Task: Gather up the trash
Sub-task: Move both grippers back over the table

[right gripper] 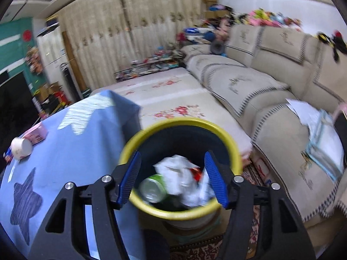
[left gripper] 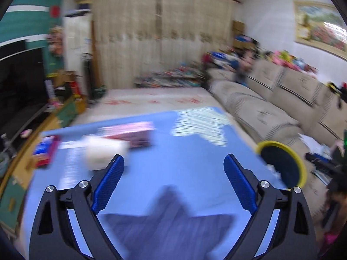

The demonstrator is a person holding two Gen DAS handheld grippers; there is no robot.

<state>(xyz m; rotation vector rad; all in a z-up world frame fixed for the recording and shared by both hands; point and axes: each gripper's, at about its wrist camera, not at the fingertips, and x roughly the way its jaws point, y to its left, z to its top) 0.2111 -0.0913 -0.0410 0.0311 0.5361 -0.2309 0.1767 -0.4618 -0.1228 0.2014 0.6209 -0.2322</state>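
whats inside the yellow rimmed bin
Inside the yellow-rimmed bin lie a green drink can, crumpled white paper and a bit of red wrapper. Whatever sits beneath that pile is covered.

Beige curtains (left gripper: pixel 160 39) covered the far wall. A long beige sofa (right gripper: pixel 271 99) lined the right side, toys along its back; a dark screen (left gripper: pixel 19 86), probably a television, stood left.
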